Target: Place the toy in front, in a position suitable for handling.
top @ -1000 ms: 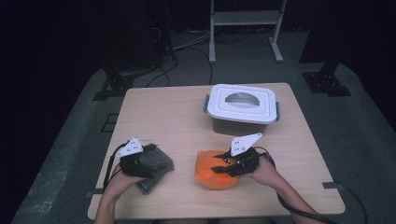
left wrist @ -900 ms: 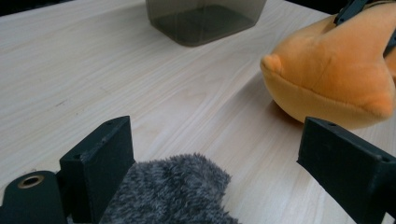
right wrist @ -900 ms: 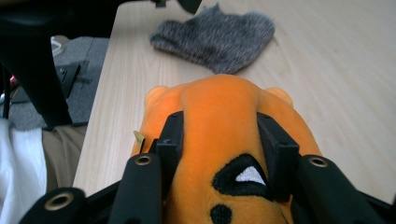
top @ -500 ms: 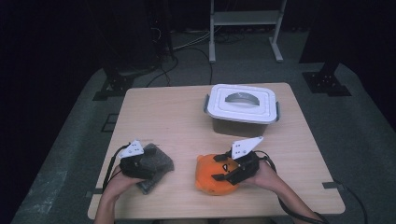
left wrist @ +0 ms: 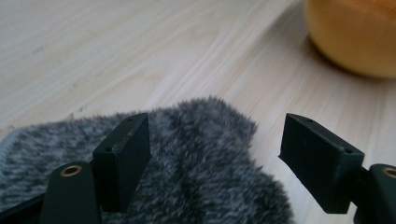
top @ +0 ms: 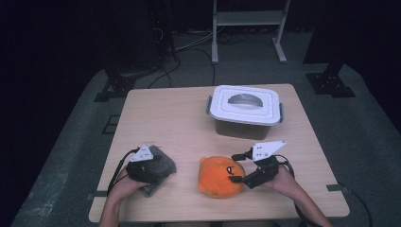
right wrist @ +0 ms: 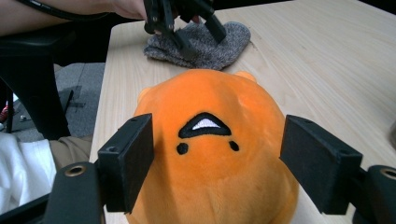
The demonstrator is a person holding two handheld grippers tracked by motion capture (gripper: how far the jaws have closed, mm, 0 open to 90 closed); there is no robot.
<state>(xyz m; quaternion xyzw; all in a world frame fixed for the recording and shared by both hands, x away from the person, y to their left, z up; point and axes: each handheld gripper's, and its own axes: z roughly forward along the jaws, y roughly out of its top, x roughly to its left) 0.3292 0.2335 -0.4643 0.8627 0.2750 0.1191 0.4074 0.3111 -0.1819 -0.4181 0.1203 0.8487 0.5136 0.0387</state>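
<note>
A round orange plush toy (top: 221, 176) lies on the near part of the pale wooden table (top: 179, 118), a little right of its middle. It is a soft, squat ball of short velvety fabric with two small ear-like bumps on top. In the right gripper view its embroidered face (right wrist: 205, 133) shows clearly: a black arched mouth with a white patch inside and two small black dots below it.

The right gripper (top: 241, 171) sits just beside the toy on its right. Its black jaws have just been opening and stand wide, one on either side of the plush, and the pads are not pressing into the fabric.

To the left, near the table's front edge, lies a grey fuzzy knitted cloth (top: 158, 165), mottled dark and light, with a thick woolly nap and a rounded end that shows in the left gripper view (left wrist: 205, 158). The left gripper (top: 142, 166) rests over it, held by the person's left hand (top: 126, 182). Its jaws have just been closing yet stand well apart; one pad lies against the nap, the other is clear of the cloth over bare wood.

Farther back on the right stands a white lidded plastic box (top: 245, 109) with a curved handle in its lid, well apart from both soft things.
</note>
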